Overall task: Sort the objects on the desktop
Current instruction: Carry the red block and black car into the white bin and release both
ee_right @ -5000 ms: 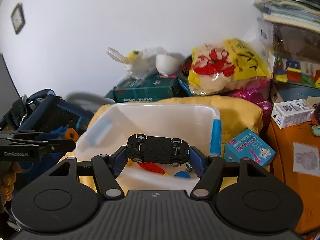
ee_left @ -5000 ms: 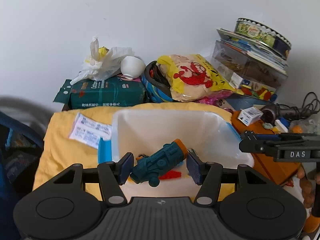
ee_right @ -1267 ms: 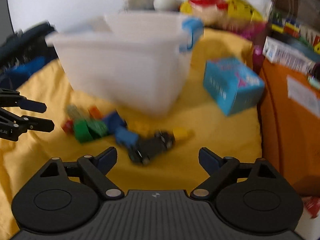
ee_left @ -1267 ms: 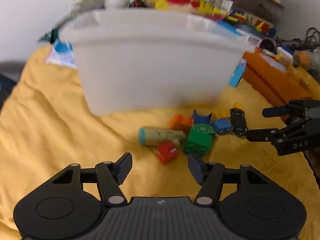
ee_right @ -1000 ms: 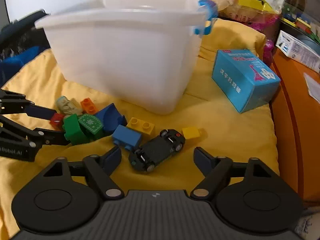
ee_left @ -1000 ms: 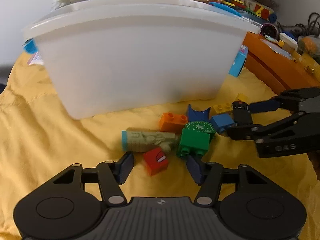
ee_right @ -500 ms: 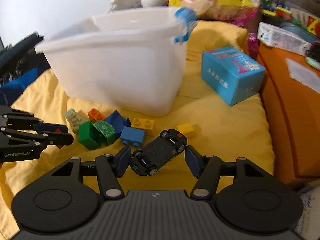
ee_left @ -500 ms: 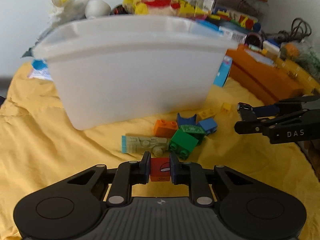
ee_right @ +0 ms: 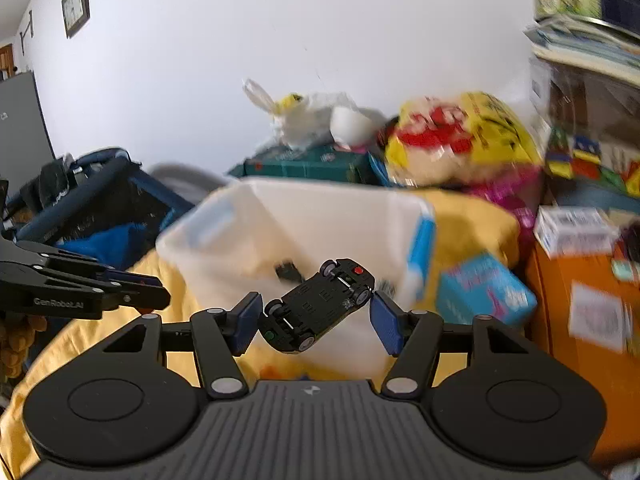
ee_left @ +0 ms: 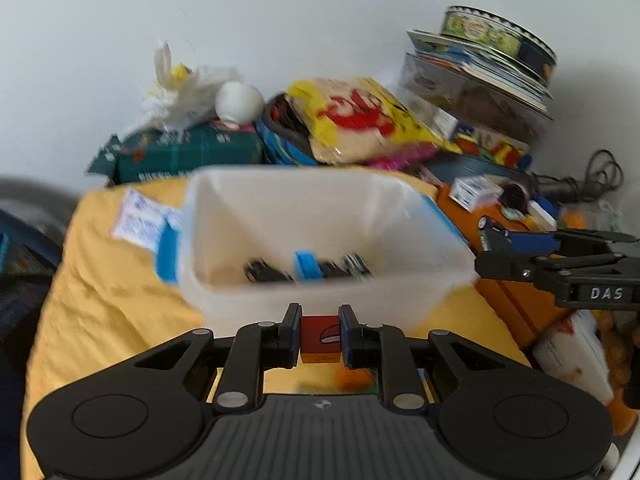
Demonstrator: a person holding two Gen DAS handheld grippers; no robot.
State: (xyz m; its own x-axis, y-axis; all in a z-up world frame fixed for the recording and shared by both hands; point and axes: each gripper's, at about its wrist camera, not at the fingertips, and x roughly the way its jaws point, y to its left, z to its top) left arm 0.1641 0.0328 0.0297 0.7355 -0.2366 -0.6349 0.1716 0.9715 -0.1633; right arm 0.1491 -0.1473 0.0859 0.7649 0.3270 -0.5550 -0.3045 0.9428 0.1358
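My left gripper is shut on a small red block and holds it just in front of the near wall of the white plastic bin. My right gripper is shut on a black toy car, held underside up and tilted, above the bin's near right side. Dark toys and a blue piece lie blurred inside the bin. The right gripper also shows at the right of the left wrist view, and the left gripper at the left of the right wrist view.
The bin stands on a yellow cloth. A blue box lies to its right beside an orange box. Green packs, a yellow bag and stacked books crowd the back. A dark blue bag is at left.
Both grippers have lifted from the cloth with their toys and now look down into the bin. The loose blocks on the cloth have dropped out of view.
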